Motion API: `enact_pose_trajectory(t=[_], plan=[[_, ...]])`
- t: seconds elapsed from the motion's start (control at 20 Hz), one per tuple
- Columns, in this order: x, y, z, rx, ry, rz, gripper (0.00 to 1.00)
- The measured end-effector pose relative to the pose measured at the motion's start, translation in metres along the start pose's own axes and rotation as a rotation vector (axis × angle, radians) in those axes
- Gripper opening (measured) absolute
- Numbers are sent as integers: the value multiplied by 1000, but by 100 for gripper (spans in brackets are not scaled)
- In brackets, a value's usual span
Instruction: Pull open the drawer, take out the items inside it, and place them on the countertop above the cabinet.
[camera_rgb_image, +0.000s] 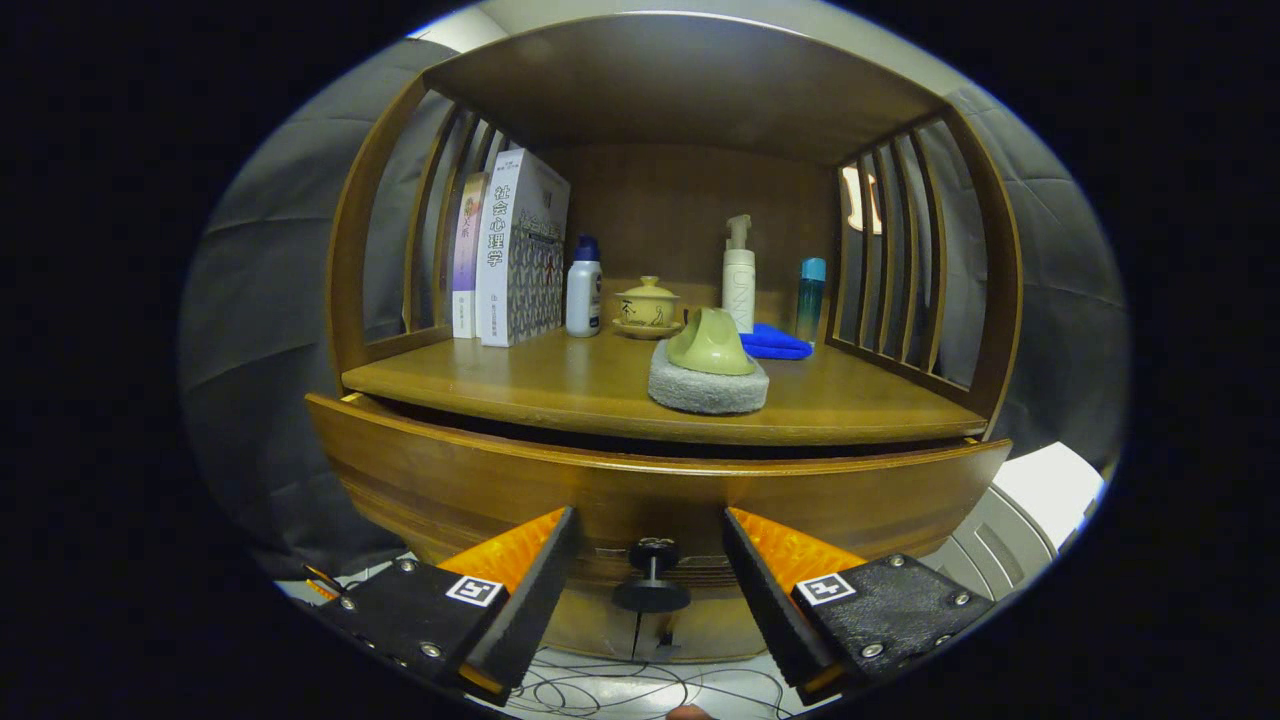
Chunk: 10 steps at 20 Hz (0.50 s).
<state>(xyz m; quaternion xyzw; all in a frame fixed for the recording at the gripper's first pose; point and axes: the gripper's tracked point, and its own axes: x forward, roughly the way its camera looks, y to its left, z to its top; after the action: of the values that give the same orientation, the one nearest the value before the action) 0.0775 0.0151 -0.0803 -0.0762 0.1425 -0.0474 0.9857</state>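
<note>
The wooden drawer (660, 490) runs across the lower middle of the frame — its front is curved, brown, and pulled out a little, with a dark gap under the countertop (560, 385). Its small dark knob (652, 577) stands at bottom centre. The countertop lies flat above, mid-frame.

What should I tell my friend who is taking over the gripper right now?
Gripper: open, fingers spread on either side of the drawer knob, not pressing on it.
Drawer: looks pulled out a little, with a dark gap under the countertop; its inside cannot be seen.
Countertop: already holds a scrub brush, books, bottles, a lidded cup and a blue cloth. I cannot tell if any came from the drawer.
Done: gripper lined up at the knob.
Left: grip the knob, pull the drawer fully open, lift out the items, set them on the countertop.
</note>
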Motion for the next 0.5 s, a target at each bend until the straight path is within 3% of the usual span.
enact_pose_trajectory(t=[0.5], plan=[[22, -4, 5, -24, -32, -47, 91]])
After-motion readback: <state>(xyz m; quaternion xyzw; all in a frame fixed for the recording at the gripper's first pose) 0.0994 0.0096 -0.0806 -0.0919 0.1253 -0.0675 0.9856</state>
